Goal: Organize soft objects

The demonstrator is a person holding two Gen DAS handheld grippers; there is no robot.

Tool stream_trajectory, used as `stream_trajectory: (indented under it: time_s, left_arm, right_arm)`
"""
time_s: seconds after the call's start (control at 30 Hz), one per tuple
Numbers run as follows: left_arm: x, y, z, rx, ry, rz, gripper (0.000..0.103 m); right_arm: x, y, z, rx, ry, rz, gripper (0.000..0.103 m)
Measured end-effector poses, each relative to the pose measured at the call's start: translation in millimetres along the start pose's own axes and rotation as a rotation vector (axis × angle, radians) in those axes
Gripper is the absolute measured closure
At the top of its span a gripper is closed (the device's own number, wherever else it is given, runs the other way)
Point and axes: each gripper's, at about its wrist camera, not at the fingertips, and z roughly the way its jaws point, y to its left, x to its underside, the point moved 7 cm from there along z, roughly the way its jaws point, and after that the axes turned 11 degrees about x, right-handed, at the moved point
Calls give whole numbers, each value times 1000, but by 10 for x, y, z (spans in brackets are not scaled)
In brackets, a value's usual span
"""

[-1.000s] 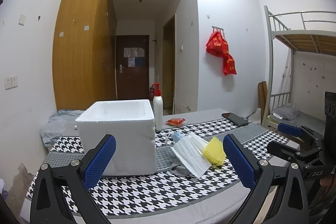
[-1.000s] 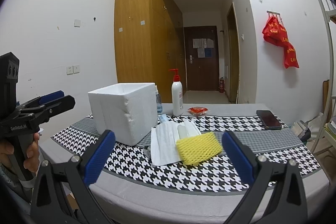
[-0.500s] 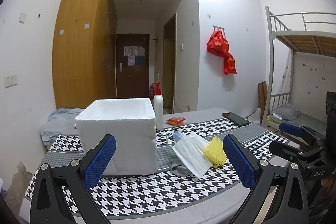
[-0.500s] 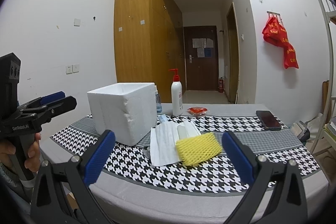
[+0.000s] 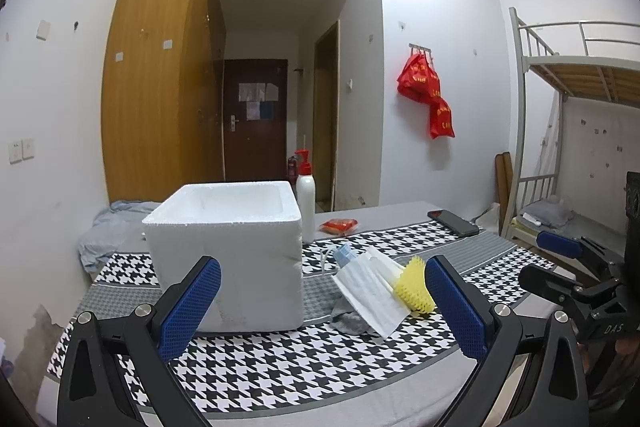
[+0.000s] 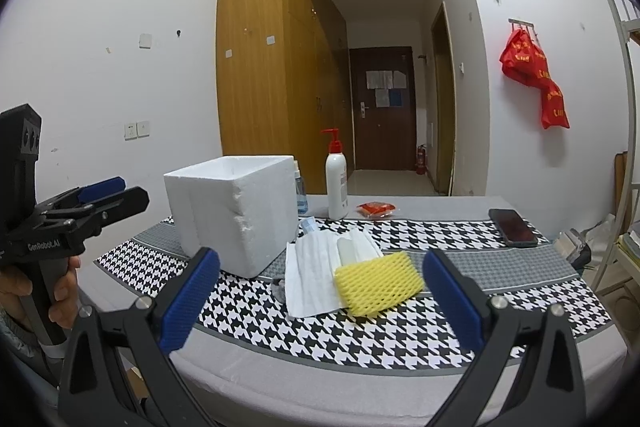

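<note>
We hold left gripper point(image 5: 320, 301) and right gripper point(image 6: 320, 299) with jaws wide, empty. Yellow foam net point(image 6: 378, 283) overlaps the white cloth point(image 6: 314, 277) mid-surface, beside the foam box point(image 6: 236, 211); a grey item underneath is mostly hidden.

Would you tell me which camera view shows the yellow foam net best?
The right wrist view: the yellow foam net lies broadside there, whole, its mesh clear, resting partly on the white cloth. The left wrist view shows it end-on and foreshortened beyond that cloth.

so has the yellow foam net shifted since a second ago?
No. The yellow foam net lies on the white cloth, same spot relative to the foam box.
</note>
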Motion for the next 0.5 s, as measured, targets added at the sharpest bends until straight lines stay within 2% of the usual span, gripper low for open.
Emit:
stream_trajectory:
  time_s: [0.5]
  left_arm:
    - [10, 72, 115, 6, 28, 0, 1]
  right_arm:
    - [-15, -34, 97, 14, 23, 9, 0]
